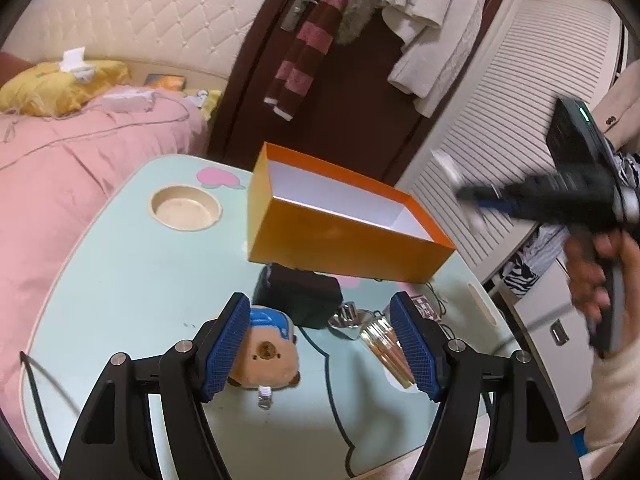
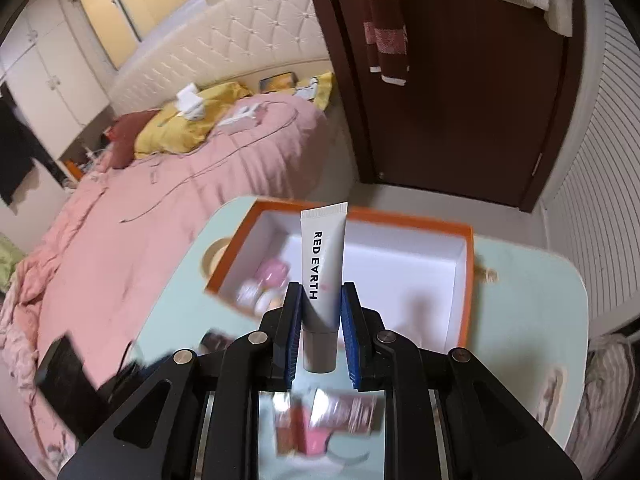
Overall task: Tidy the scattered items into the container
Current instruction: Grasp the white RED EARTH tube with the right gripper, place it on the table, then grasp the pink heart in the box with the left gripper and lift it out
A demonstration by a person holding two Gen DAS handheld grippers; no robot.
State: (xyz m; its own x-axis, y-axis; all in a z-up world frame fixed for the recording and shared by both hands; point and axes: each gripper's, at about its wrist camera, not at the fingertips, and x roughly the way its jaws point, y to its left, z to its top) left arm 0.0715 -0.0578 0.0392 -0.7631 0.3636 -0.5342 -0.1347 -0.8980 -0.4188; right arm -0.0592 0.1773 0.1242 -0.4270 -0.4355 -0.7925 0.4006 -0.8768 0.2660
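In the right wrist view, the right gripper [image 2: 320, 312] sits at the lower centre of the frame, its blue-padded fingers [image 2: 293, 332] pressed together on a white squeeze tube with black lettering [image 2: 323, 268]. The tube stands nearly upright, cap end down between the pads, crimped end toward the top. Behind it, mid-frame, lies the orange cardboard box with a white interior [image 2: 467, 280], open on top, resting on a pale mint-green table [image 2: 532, 304]. A few small pink and white items [image 2: 266, 284], blurred, already lie in the box's left corner; the right part of its floor is bare.

The step in hand appears to be carrying the tube over the box to drop it in. To do this well, the tube should be brought fully past the near orange wall before the fingers part, and lowered toward the bare white floor so it neither bounces out nor lands on the rim.

In the left wrist view, the left gripper [image 1: 320, 344] fills the lower centre, fingers wide apart and holding nothing. Between and just beyond them on the table lie a brown plush bear keychain with a blue cap [image 1: 266, 350], a black pouch [image 1: 300, 292], a shiny silver cap-shaped object [image 1: 350, 320] and a gold ribbed tube [image 1: 386, 340]. The box appears at centre frame, and the right gripper, blurred, at the right edge.
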